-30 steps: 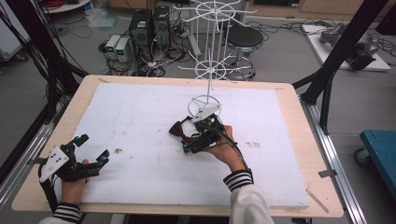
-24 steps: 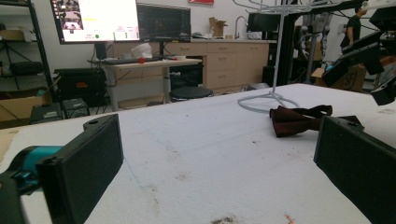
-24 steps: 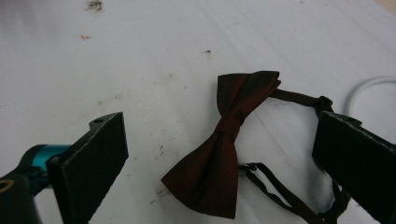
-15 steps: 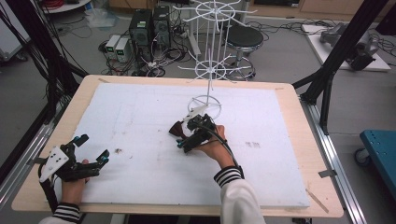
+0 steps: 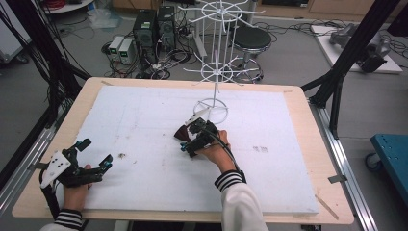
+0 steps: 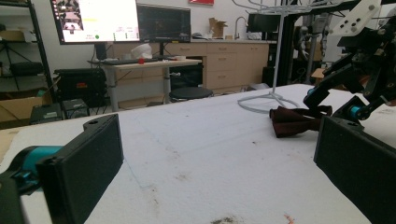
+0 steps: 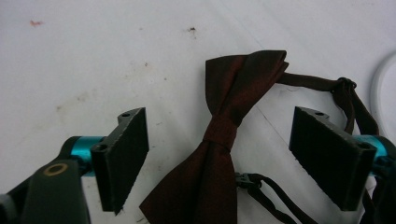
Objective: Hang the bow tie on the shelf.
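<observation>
A dark maroon bow tie (image 7: 224, 130) with a thin strap lies flat on the white foam board (image 5: 144, 120). My right gripper (image 7: 219, 154) hovers over it, open, one jaw on each side of the centre knot. In the high view the bow tie (image 5: 182, 133) pokes out just left of the right gripper (image 5: 188, 140), near the board's middle. The left gripper (image 5: 96, 153) rests open near the board's front left corner, nothing between its jaws. From the left gripper view the bow tie (image 6: 292, 120) lies ahead to the right, under the right gripper (image 6: 336, 100).
A white wire display stand (image 5: 216, 72) rises from a ring base (image 5: 211, 107) just behind the bow tie. The wooden table rim (image 5: 308, 120) frames the board. Beyond the far edge sit computers, cables and a stool (image 5: 251, 39) on the floor.
The right gripper has lowered and shifted slightly left over the bow tie, with the forearm swinging in. The left gripper has stayed put.
</observation>
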`<state>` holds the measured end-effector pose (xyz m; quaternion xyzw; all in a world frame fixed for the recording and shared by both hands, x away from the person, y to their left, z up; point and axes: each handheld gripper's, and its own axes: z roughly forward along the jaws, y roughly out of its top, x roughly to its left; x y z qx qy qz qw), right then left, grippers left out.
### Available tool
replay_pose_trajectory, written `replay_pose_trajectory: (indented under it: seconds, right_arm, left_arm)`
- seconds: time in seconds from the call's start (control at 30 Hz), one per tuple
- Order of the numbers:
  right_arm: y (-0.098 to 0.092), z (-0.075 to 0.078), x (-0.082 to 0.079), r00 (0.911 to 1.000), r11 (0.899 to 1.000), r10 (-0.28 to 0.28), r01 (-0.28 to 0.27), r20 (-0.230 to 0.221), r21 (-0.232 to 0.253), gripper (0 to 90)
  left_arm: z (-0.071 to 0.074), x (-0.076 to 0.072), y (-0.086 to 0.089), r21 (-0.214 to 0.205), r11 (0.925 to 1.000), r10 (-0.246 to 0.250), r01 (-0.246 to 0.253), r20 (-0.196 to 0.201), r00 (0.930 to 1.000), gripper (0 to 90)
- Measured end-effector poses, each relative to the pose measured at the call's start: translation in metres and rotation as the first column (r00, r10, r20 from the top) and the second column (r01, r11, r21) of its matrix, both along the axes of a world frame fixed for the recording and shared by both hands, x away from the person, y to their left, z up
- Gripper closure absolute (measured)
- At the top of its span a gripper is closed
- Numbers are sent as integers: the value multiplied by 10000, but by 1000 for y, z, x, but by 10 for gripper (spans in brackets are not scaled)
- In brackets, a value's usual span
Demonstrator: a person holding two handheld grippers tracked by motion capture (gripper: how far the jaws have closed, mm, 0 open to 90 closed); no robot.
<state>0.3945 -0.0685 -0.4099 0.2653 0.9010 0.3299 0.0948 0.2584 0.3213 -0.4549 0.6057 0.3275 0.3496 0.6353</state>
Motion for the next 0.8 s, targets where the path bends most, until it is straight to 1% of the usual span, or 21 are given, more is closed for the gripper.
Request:
replay_pose_trajectory:
  seconds: [0.03, 0.07, 0.1, 0.17, 0.27, 0.33, 0.43, 0.47, 0.5, 0.53, 0.57, 0.6, 0.63, 0.73, 0.8]
  right_arm:
    - [0, -1, 0, 10000, 10000, 20, -20, 2, -11, 229]
    - [1, -2, 2, 10000, 10000, 55, -55, -42, -40, 268]
    - [1, -2, 2, 10000, 10000, 55, -55, -42, -40, 268]
    - [1, -2, 2, 10000, 10000, 36, -36, -93, -79, 299]
    - [1, -2, 3, 10000, 9995, -19, 16, -87, -318, 362]
    - [1, -3, 4, 9996, 9996, -118, 112, -254, -240, 398]
    - [1, -4, 4, 9996, 9993, -165, 157, -238, -337, 423]
    - [1, -5, 5, 9994, 9994, -175, 167, -288, -291, 427]
    - [0, -6, 5, 9983, 9990, -355, 343, -463, -277, 459]
    - [0, -6, 5, 9983, 9990, -355, 343, -463, -277, 459]
    - [0, -7, 6, 9980, 9989, -379, 365, -513, -281, 475]
    - [1, -8, 6, 9972, 9991, -370, 355, -653, -236, 510]
    - [1, -8, 6, 9972, 9991, -370, 355, -653, -236, 510]
    - [2, -9, 6, 9969, 9995, -234, 219, -758, -213, 612]
    - [3, -8, 5, 9967, 9992, -340, 321, -742, -257, 688]
  left_arm:
    - [0, 0, 0, -4, 10000, 1, -1, 0, 10000, 18]
    - [0, 0, 0, -5, 10000, -1, 1, 1, 10000, 18]
    - [0, 0, 0, -7, 10000, 0, 0, -1, 10000, 18]
    - [0, 0, 0, -9, 10000, -2, 2, 1, 10000, 18]
    - [0, 0, 0, -22, 10000, -5, 5, -2, 10000, 18]
    - [0, 0, 0, -13, 10000, 0, 0, -5, 10000, 18]
    - [0, 0, 0, -35, 10000, 7, -7, -7, 10000, 18]
    - [0, 0, 0, -10, 10000, 0, 0, -3, 10000, 18]
    - [0, 0, 0, -43, 10000, 4, -4, -3, 10000, 18]
    - [0, 0, 0, -48, 10000, 9, -9, -4, 10000, 18]
    - [0, 0, 0, -56, 10000, 5, -5, 0, 10000, 18]
    - [0, 0, 0, -55, 10000, 5, -5, 0, 10000, 18]
    - [0, 0, 0, -54, 10000, 4, -5, -3, 10000, 18]
    - [0, 0, 0, -55, 10000, 4, -4, -1, 10000, 18]
    - [0, 0, 0, -71, 10000, 0, 0, 3, 10000, 18]
